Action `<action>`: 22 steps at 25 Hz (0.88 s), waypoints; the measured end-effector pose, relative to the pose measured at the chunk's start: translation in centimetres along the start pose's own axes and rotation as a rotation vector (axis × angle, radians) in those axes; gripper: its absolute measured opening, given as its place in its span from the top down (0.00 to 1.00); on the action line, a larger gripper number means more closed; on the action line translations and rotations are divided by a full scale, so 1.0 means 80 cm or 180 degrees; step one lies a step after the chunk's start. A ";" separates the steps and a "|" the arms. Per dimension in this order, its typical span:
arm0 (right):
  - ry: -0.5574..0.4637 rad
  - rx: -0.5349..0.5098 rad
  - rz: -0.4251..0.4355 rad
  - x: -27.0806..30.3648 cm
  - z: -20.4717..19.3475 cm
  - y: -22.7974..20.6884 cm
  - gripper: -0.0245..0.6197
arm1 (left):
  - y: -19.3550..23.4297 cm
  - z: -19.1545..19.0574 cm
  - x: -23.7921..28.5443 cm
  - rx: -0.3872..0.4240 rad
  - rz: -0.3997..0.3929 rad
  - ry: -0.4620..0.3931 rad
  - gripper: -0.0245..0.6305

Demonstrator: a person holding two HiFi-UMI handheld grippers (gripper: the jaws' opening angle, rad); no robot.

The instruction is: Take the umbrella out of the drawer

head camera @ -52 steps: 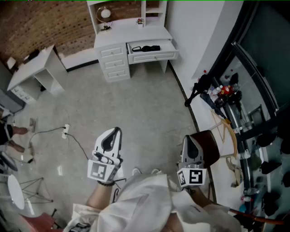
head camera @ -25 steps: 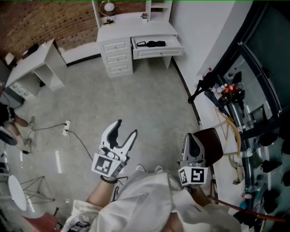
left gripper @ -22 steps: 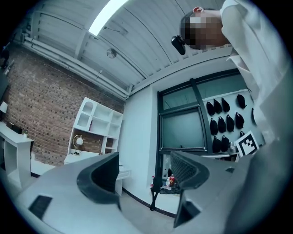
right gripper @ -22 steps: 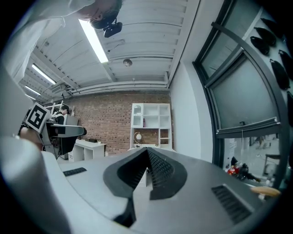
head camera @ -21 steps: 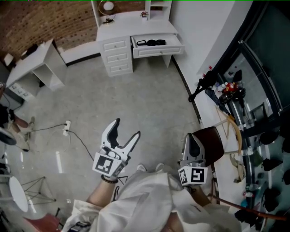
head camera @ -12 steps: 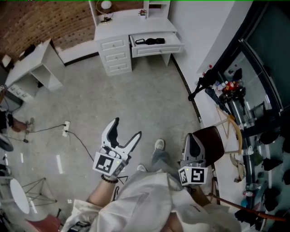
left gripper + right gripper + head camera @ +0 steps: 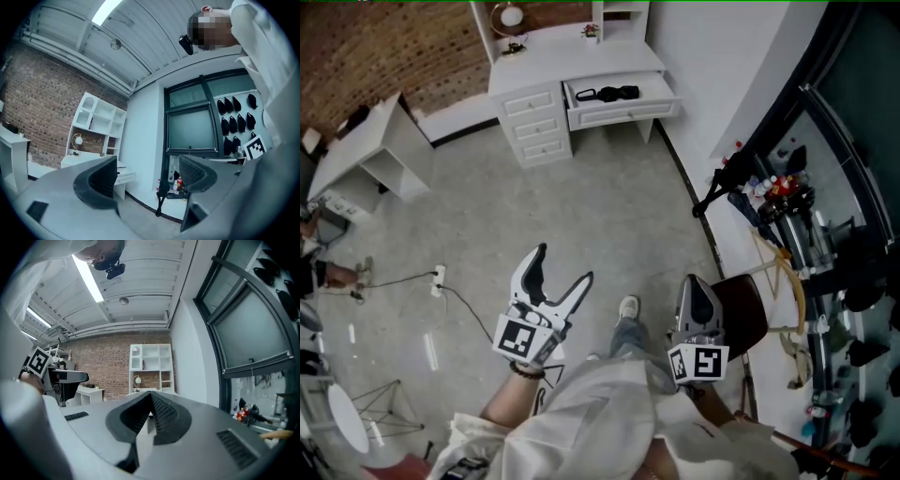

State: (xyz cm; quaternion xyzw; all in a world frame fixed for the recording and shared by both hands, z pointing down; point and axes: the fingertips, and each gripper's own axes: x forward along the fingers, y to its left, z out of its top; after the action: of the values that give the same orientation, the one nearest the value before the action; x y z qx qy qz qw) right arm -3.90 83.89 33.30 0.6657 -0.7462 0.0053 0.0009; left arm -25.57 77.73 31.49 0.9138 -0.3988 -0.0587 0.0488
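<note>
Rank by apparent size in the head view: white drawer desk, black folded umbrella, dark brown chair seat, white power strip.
1. white drawer desk
2. dark brown chair seat, nearer the camera
3. black folded umbrella
4. white power strip

The white desk (image 7: 572,61) stands at the far side of the floor (image 7: 581,206). Its drawer (image 7: 619,112) is pulled out and the black umbrella (image 7: 605,94) lies inside. Well apart from it, the left hand-held gripper (image 7: 565,263) has just been opening its jaws, with nothing between them. The right hand-held gripper (image 7: 692,287) has its jaws together, beside a dark chair (image 7: 748,314).
</note>
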 end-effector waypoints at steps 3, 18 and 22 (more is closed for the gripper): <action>0.0062 0.0011 -0.0004 0.039 -0.010 -0.022 0.94 | 0.015 -0.007 0.042 -0.0011 0.0000 0.0046 0.36; 0.0006 -0.0006 0.0173 0.228 0.006 -0.136 0.94 | 0.070 -0.008 0.248 -0.0014 0.0043 0.0065 0.36; 0.0039 0.0002 0.0271 0.263 0.000 -0.159 0.94 | 0.075 -0.011 0.289 -0.0002 0.0081 0.0070 0.36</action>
State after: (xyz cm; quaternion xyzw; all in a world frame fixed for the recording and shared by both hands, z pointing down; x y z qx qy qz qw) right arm 6.38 61.51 33.55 0.6333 -0.7738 0.0096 0.0050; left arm -14.17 56.70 31.61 0.9093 -0.4098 -0.0482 0.0541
